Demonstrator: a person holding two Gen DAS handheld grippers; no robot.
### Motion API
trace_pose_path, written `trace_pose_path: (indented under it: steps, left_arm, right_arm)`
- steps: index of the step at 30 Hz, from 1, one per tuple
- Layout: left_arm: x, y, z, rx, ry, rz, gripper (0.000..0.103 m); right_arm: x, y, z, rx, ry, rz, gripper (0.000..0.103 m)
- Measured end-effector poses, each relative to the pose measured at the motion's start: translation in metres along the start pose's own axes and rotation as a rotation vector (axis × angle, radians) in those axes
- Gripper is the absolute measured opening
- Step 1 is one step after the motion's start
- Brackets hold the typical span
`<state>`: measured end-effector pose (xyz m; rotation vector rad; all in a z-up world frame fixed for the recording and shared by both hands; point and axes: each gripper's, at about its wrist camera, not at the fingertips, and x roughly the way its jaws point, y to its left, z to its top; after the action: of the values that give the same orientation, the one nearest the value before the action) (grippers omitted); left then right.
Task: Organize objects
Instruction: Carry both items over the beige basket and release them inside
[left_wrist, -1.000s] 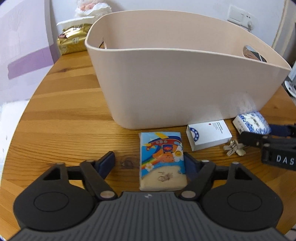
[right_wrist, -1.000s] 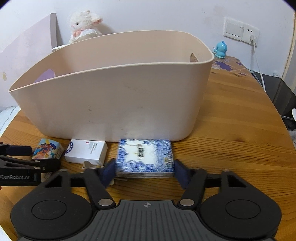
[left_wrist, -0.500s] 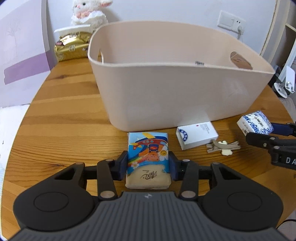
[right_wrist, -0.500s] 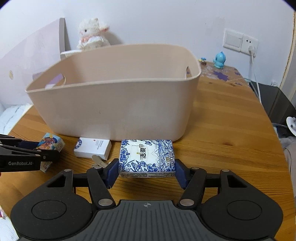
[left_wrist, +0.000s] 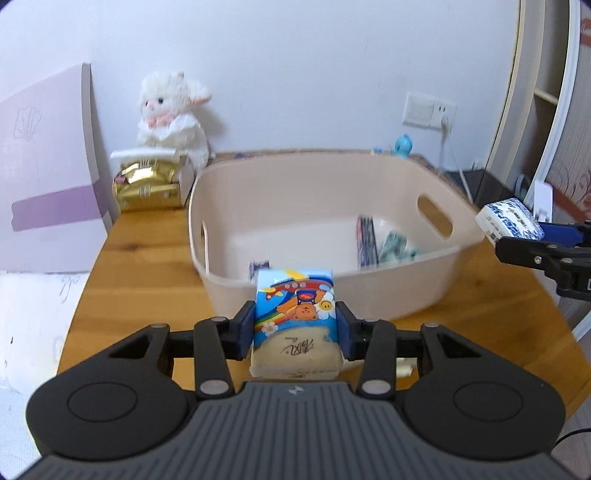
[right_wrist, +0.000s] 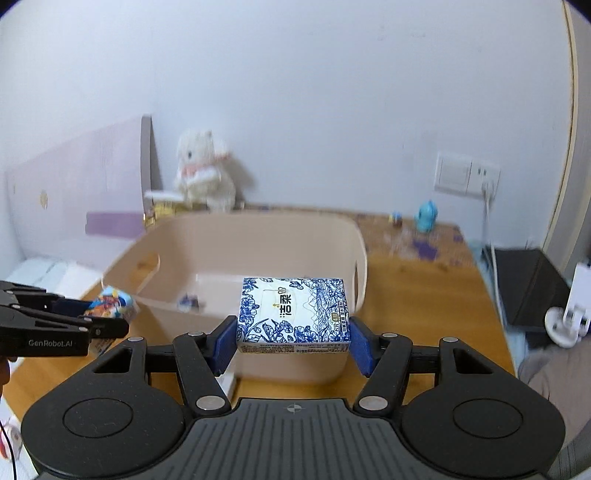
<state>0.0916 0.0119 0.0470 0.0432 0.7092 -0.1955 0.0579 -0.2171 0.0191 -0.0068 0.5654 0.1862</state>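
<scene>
Gripping the cartoon tissue pack (left_wrist: 294, 317) tight between its 2 blue pads, the left gripper (left_wrist: 295, 330) holds it in the air just short of the beige basket (left_wrist: 332, 284)'s near wall. Off to the right, the right gripper (right_wrist: 293, 341) clamps the blue-and-white tissue pack (right_wrist: 293, 314) above the wooden table (right_wrist: 424, 295), beside the basket's right end. A white plush lamb (left_wrist: 171, 114) sits against the wall behind.
</scene>
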Motion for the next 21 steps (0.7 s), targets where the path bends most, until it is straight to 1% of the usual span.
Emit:
trace_pose_path:
  steps: [2,5,8,13,17,21]
  left_arm:
    - [-0.001,-0.001,0.009,0.002,-0.013,0.008,0.046]
    - [-0.006,-0.004,0.021,0.008,-0.038,-0.007,0.046]
    - [-0.007,-0.005,0.029,0.013,-0.043,-0.02,0.046]
    - [-0.007,-0.006,0.044,0.02,-0.071,-0.009,0.046]
    - [0.007,-0.003,0.063,0.02,-0.083,0.028,0.046]
    - [0.04,-0.001,0.079,0.016,-0.05,0.078,0.046]
  right_arm:
    - [0.002,-0.001,0.009,0.002,-0.016,-0.003,0.06]
    - [0.007,0.0,0.021,-0.002,-0.032,-0.004,0.06]
    - [0.012,0.0,0.032,-0.002,-0.04,-0.001,0.059]
    - [0.022,0.002,0.046,-0.004,-0.049,0.005,0.059]
    - [0.033,0.004,0.055,-0.005,-0.045,0.006,0.059]
    - [0.056,0.004,0.059,0.004,-0.012,-0.007,0.059]
